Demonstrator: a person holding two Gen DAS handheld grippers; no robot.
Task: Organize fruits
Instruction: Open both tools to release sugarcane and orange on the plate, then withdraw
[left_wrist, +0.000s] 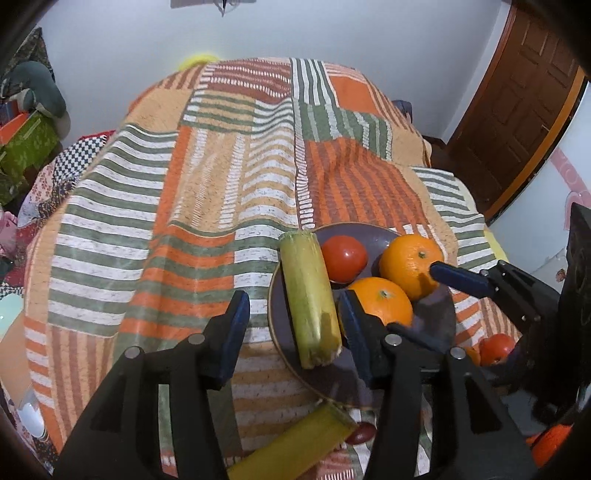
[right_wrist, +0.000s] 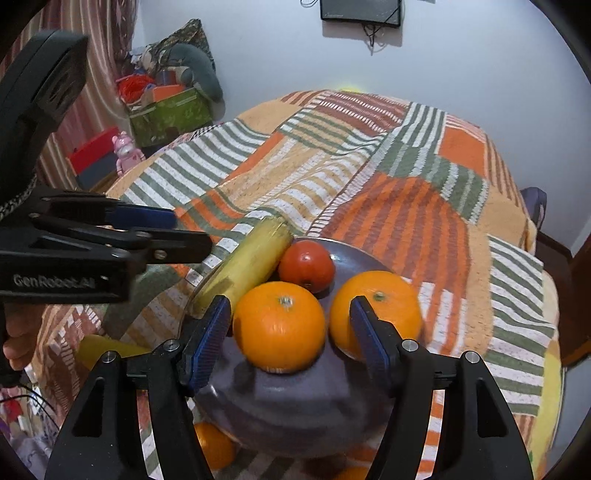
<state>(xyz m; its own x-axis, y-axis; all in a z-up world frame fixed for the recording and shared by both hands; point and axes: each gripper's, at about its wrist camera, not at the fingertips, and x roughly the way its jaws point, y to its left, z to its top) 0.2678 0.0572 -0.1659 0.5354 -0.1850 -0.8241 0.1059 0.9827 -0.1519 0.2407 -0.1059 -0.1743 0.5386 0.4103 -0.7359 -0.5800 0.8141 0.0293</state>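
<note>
A dark purple plate (left_wrist: 436, 314) (right_wrist: 295, 410) holds a yellow-green corn cob (left_wrist: 308, 295) (right_wrist: 247, 266), a red tomato (left_wrist: 343, 258) (right_wrist: 306, 266) and two oranges (left_wrist: 380, 301) (left_wrist: 410, 264) (right_wrist: 279, 325) (right_wrist: 376, 314). My left gripper (left_wrist: 291, 332) is open above the plate's left rim, its jaws on either side of the corn cob without touching it. My right gripper (right_wrist: 288, 328) is open around the near orange, pads apart from it. The right gripper's blue finger (left_wrist: 458, 278) touches the far orange.
A second corn cob (left_wrist: 295, 443) (right_wrist: 107, 350) lies on the striped cloth (left_wrist: 184, 221) in front of the plate. Another orange (right_wrist: 216, 446) and a tomato (left_wrist: 496, 349) lie off the plate. Boxes and toys (right_wrist: 166, 107) stand beyond the table.
</note>
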